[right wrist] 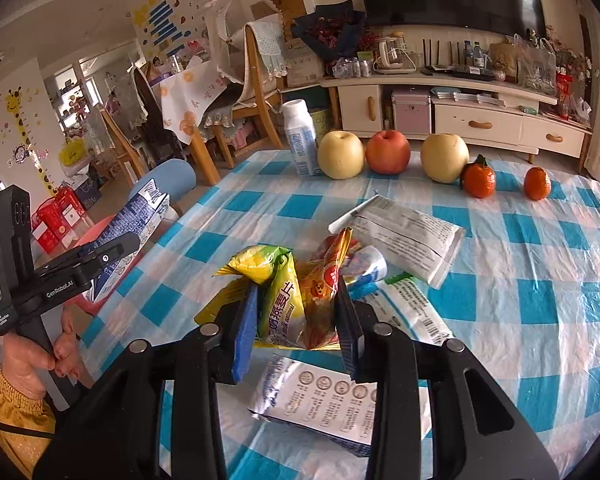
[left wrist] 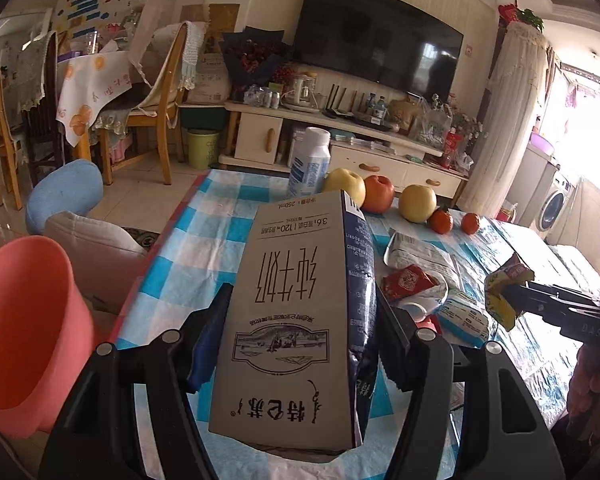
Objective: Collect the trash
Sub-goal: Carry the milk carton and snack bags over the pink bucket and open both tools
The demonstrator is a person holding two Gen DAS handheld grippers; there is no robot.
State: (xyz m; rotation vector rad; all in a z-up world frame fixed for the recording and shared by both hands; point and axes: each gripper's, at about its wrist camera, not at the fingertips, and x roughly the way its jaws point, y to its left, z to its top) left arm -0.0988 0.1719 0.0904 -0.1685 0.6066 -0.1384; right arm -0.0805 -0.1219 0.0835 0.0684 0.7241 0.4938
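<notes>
Tablecloth (right wrist: 500, 240): blue-and-white check. Milk carton (left wrist: 296, 320): grey face, dark print, navy side. Bin (left wrist: 24, 320), left edge: salmon pink. Oatmeal packet (right wrist: 280, 296), centre: yellow and green. Fruit row, upper centre: two yellow apples, one red apple (right wrist: 387, 152), two orange tangerines.

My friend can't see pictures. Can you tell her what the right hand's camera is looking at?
The right gripper squeezes a crumpled yellow oatmeal wrapper above a blue-and-white checked tablecloth strewn with more wrappers. At the table's far edge stand a white bottle, three apples and two tangerines. On the left, the left gripper holds a milk carton.
</notes>
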